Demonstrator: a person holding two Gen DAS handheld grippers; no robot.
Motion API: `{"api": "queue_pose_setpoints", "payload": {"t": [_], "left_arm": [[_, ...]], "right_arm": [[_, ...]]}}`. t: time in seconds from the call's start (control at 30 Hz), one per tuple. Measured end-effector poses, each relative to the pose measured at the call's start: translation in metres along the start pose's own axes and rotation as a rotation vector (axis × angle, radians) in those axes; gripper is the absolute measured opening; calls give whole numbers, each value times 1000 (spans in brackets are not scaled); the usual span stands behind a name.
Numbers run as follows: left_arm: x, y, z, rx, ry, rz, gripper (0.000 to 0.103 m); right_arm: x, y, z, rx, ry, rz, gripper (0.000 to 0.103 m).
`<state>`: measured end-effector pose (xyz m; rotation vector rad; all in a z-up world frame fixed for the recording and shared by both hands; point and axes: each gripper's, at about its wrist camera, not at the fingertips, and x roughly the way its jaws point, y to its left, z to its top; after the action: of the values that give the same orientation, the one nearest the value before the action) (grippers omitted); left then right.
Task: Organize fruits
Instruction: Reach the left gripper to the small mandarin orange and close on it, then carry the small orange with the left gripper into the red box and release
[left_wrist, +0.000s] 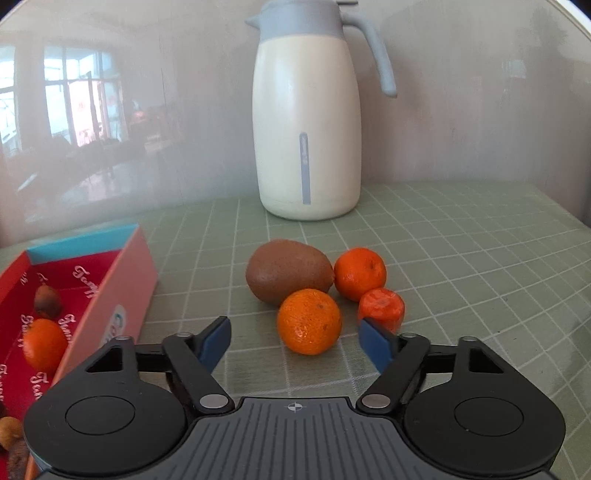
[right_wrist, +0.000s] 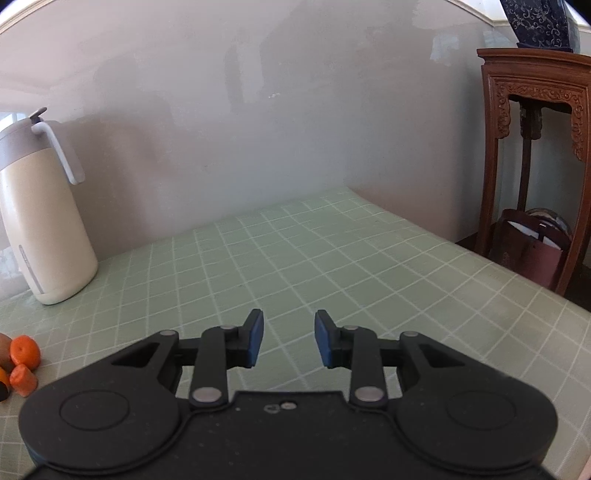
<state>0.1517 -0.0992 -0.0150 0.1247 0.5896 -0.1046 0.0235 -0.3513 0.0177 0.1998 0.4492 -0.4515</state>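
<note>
The left tongs (left_wrist: 294, 341) stand spread, pinching nothing, with the nearest mandarin (left_wrist: 308, 320) just ahead of the gap. The right tongs (right_wrist: 289, 339) hold nothing, their pads a narrow gap apart over bare desk (right_wrist: 332, 258). At left, the open red box (left_wrist: 110, 295) holds one mandarin (left_wrist: 44, 344) and some small brown fruits. Beyond the near mandarin lie a kiwi (left_wrist: 288, 271), another mandarin (left_wrist: 360, 273) and an orange chunk (left_wrist: 382, 306), clustered and touching. Farthest stands the jug (left_wrist: 306, 147) by the wall. The desk's right side lies open to its edge.
</note>
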Motion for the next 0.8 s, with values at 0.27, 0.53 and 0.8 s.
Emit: {"api": "queue_pose_setpoints", "payload": {"t": [0.27,0.53,0.8], "left_arm": [[13,1,4,-28,41,-15,53],[8,0,2,-29,32,-38,39],[-9,8,3,-30,0,-48,39]], "right_arm": [[2,-5,0,-20,1,-6,31],[-1,1,0,-35,-3,3,31],[-4,7,1,-41,-2,11,31]]}}
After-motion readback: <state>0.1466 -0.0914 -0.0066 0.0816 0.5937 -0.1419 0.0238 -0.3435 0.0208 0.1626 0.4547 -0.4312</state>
